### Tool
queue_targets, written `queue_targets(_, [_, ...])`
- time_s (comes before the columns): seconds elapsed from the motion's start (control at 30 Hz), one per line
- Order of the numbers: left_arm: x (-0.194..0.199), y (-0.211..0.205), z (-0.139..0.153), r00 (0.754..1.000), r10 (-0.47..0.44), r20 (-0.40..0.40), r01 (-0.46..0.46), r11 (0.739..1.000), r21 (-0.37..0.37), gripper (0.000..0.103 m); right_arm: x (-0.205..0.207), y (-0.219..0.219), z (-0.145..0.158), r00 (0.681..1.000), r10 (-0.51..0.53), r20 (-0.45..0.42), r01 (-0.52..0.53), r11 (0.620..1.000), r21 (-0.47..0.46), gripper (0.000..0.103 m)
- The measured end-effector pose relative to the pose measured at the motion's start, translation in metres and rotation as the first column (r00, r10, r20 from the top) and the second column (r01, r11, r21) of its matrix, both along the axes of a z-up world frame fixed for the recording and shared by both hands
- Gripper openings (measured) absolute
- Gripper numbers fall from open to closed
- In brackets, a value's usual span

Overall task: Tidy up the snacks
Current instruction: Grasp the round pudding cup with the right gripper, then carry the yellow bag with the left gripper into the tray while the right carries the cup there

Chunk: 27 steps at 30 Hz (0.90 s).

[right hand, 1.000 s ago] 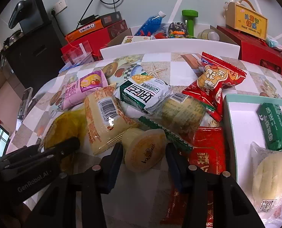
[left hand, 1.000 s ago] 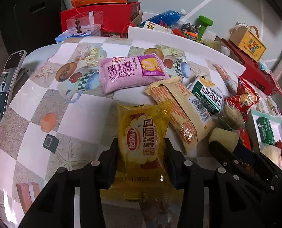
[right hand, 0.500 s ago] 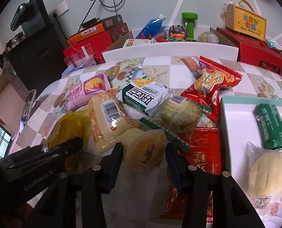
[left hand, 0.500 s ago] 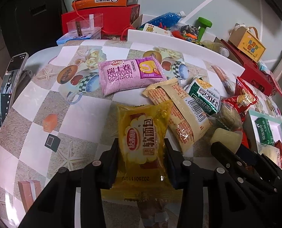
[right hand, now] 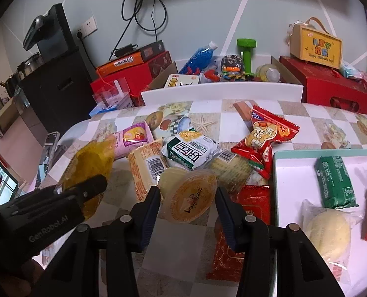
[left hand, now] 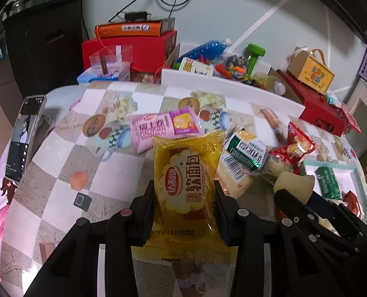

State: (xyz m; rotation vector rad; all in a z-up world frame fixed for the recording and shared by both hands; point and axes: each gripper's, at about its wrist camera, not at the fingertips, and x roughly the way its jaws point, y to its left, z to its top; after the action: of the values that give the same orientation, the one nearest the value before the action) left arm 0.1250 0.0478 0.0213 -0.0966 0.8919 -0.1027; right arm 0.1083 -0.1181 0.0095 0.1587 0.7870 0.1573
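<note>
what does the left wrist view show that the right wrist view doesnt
Only the left wrist view: the printed front of the yellow bread pack clamped in the left gripper, and the whole phone at the table edge.
Only the right wrist view: the orange lid of the jelly cup held in the right gripper, and the round bun pack in the tray.
Both: the pink swiss roll pack, the green dumbbell.

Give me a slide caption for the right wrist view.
Right gripper holds a jelly cup above scattered snacks, tray alongside.
</note>
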Motion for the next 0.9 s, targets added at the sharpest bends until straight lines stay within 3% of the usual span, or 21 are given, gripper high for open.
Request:
queue_targets(0.27, [-0.005, -0.010, 0.017, 0.999, -0.015, 0.049, 0.015, 1.000, -0.015, 0.044, -0.006, -0.014, 0.010, 0.999, -0.036, 0.024, 0.036, 0.999, 0.000, 0.049])
queue_targets(0.47, [-0.010, -0.032, 0.027, 0.995, -0.066, 0.078, 0.069, 0.997, -0.034, 0.044, -0.015, -0.044, 0.022, 0.991, -0.119, 0.054, 0.120, 0.992, -0.030, 0.049])
queue_targets(0.9, [-0.022, -0.099, 0.039, 0.967, -0.229, 0.111, 0.234, 0.971, -0.036, 0.044, -0.039, -0.129, 0.036, 0.936, -0.344, 0.080, 0.347, 0.938, -0.025, 0.049])
